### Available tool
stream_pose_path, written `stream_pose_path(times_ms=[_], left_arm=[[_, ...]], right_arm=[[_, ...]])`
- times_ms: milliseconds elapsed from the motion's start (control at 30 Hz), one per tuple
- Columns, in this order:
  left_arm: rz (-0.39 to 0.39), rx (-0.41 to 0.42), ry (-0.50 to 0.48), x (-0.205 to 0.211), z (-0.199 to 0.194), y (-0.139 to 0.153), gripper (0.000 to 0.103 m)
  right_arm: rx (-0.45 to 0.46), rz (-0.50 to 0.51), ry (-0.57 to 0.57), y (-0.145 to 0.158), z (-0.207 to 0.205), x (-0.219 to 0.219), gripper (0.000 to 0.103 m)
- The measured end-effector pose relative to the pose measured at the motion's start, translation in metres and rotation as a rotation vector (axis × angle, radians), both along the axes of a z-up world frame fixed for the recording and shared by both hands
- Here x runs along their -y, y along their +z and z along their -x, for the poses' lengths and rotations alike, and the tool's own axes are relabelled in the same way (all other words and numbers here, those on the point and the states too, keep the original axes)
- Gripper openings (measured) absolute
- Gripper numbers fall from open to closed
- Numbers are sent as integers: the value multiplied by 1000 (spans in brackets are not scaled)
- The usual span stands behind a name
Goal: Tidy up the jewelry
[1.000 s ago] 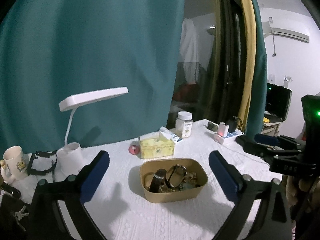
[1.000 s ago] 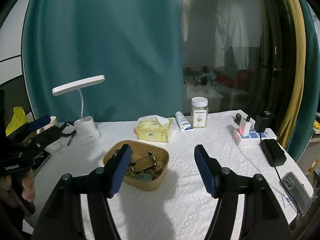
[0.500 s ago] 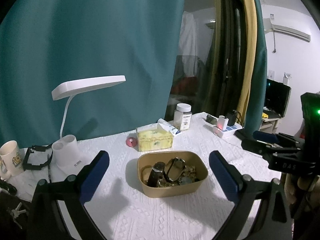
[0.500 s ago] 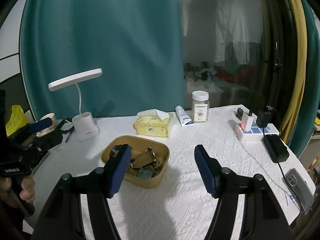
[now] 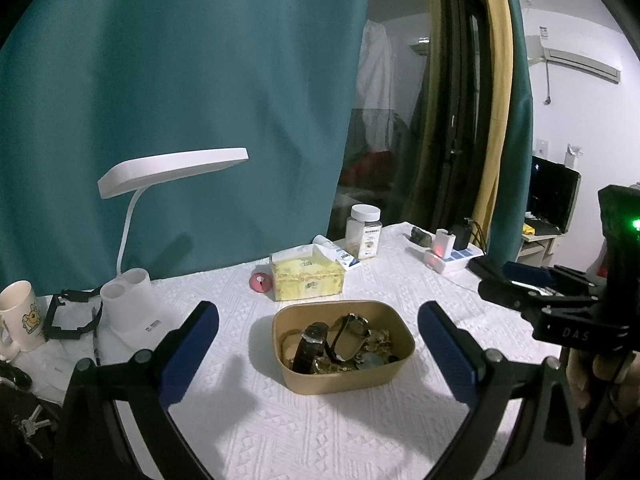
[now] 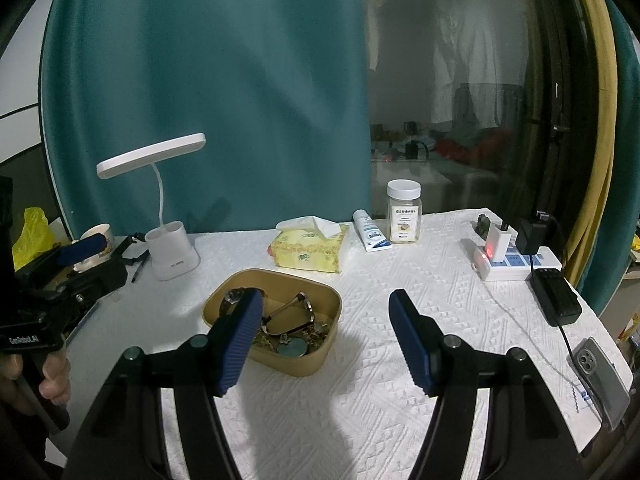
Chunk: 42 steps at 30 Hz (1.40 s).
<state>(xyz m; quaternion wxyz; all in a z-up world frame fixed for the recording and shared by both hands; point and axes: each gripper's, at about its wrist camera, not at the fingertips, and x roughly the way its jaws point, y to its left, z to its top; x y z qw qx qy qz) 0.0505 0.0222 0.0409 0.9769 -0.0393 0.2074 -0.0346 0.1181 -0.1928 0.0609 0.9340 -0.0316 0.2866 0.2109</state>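
Note:
A tan oval box (image 5: 344, 376) (image 6: 296, 354) sits mid-table on the white cloth, filled with jewelry: a dark-strap watch (image 5: 310, 346), a metal bangle (image 6: 290, 314) and small gold pieces (image 5: 378, 340). My left gripper (image 5: 318, 354) is open and empty, held above the table with the box between its blue pads. My right gripper (image 6: 326, 336) is open and empty; its left pad (image 6: 240, 340) overlaps the box's left part. Each gripper shows at the edge of the other's view, the right one (image 5: 528, 280) and the left one (image 6: 76, 252).
White desk lamp (image 5: 132, 296) (image 6: 170, 250) and a mug (image 5: 20, 316) at the left. Yellow tissue pack (image 5: 306, 278) (image 6: 310, 250), tube (image 6: 370, 234) and jar (image 5: 364, 232) (image 6: 404, 212) behind the box. Power strip (image 6: 516, 262), black adapter (image 6: 558, 300) and phone (image 6: 600, 376) at the right.
Both views have drifted a little: the box and the things behind it sit slightly lower and closer in the frames. Both grippers stay open and empty.

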Motion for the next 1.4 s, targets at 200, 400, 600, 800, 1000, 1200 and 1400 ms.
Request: stream_pose_path(times_ms=[200,400,600,800,1000,1200,1400], left_arm=[[4,-9,-5,0,-2,-1,100],[-1,-12,-3,2,-1,-1,100],[-1,-12,-2,2,-1,0,100],[-3,-13,-1,2,-2,-1,100],[-3,-11,-3,2,-2,-1,100],[-3,-11,-3,3,-2,-1,100],[-3,-11,-4,3,-2,-1,100]], right_arm=[[-1,-1,0,-1,0,0,64],[-1,0,-1,-1,0,0,64],[-1,-1,-1,-1,-1,0,64],[-1,-1,0,0,0,0,64],[-1,-1,0,-1,0,0,64],[-2,0,-1,0,0,0,64],[-1,-1,0,0,0,0,64]])
